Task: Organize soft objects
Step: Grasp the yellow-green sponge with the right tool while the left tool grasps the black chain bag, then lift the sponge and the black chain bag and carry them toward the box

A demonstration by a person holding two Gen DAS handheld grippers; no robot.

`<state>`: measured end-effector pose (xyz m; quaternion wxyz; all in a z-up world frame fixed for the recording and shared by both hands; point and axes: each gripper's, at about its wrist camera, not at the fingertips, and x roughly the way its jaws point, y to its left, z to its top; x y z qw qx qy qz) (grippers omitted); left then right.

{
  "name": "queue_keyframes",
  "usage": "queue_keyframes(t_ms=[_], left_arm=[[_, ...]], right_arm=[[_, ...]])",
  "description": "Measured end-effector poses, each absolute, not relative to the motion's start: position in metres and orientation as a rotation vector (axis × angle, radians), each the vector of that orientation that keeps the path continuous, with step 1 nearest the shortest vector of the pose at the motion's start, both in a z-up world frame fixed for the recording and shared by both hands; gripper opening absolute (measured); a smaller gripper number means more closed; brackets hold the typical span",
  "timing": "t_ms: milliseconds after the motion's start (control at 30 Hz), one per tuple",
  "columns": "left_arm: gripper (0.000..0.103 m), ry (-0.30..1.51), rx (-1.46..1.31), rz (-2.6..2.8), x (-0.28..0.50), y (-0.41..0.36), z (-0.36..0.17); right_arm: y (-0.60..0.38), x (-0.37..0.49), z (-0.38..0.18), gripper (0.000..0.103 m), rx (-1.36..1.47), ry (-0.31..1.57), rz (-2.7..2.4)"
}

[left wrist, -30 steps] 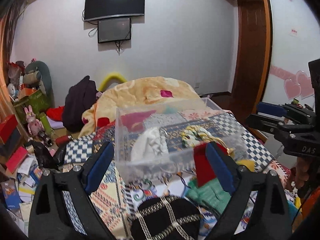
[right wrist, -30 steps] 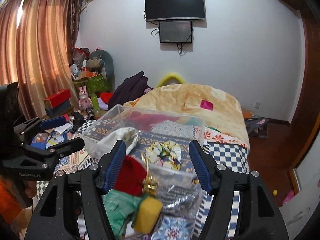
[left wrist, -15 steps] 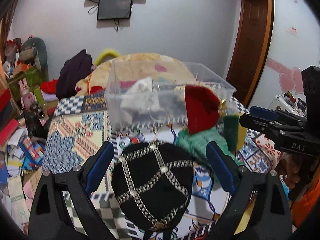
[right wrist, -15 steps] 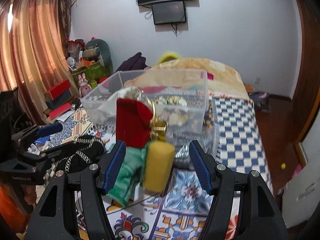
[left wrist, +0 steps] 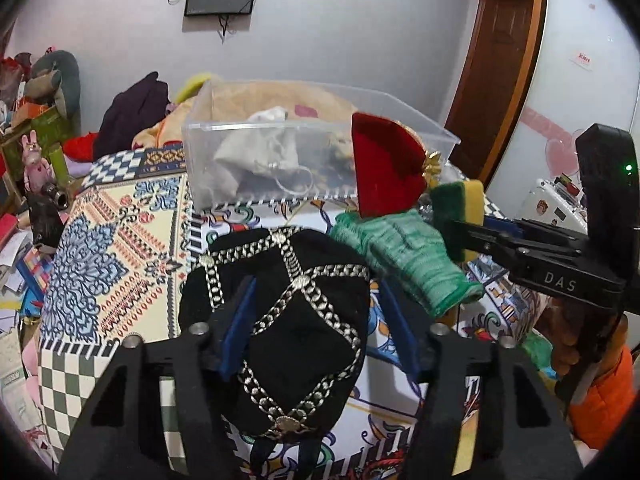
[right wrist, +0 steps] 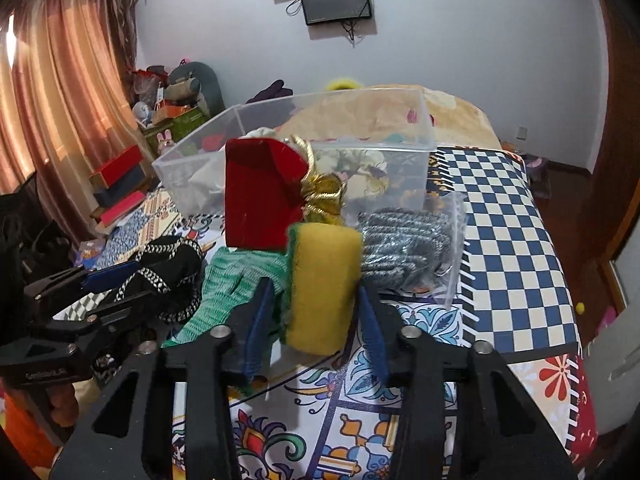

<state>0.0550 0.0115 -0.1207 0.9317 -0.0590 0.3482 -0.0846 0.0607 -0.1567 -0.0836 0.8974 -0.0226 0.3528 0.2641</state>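
Observation:
A black pouch with silver chain trim (left wrist: 288, 320) lies on the patterned bedspread; my left gripper (left wrist: 316, 312) is shut on it. It also shows in the right wrist view (right wrist: 168, 272). My right gripper (right wrist: 316, 312) is shut on a yellow and green sponge (right wrist: 324, 288), which also shows in the left wrist view (left wrist: 456, 204). A green knitted glove (left wrist: 400, 256), a red velvet pouch with gold cord (left wrist: 384, 168) and a bag of steel wool (right wrist: 408, 252) lie beside it. A clear plastic bin (left wrist: 280, 148) behind holds a white pouch and a scrunchie.
The bedspread (right wrist: 504, 216) ends at the right, with wooden floor beyond. A yellow quilt (right wrist: 452, 116) lies behind the bin. Boxes, toys and clutter (left wrist: 36, 148) stand at the left. A door (left wrist: 500, 64) is at the right.
Both grippers have dropped lower and moved forward. The left jaws have closed onto the black pouch and the right jaws onto the sponge.

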Motion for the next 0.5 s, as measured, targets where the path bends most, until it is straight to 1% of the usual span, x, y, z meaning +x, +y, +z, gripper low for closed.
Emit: queue_keyframes(t_ms=[67, 200, 267, 400, 500], left_arm=[[0.049, 0.718, -0.124, -0.172, 0.055, 0.012, -0.124], [0.034, 0.702, -0.138, -0.175, 0.052, 0.014, -0.122], [0.029, 0.693, -0.141, -0.170, 0.050, 0.015, -0.120], [0.022, 0.679, -0.162, -0.167, 0.047, 0.019, -0.116], [0.020, 0.658, -0.162, -0.150, 0.044, 0.022, -0.109]], right_arm=[[-0.156, 0.060, -0.084, 0.030, -0.051, 0.729, 0.548], [-0.158, 0.057, -0.081, 0.028, -0.051, 0.712, 0.543], [-0.160, 0.057, -0.077, 0.028, -0.045, 0.705, 0.544], [-0.166, 0.056, -0.071, 0.027, -0.033, 0.687, 0.545], [-0.170, 0.053, -0.065, 0.027, -0.024, 0.668, 0.544]])
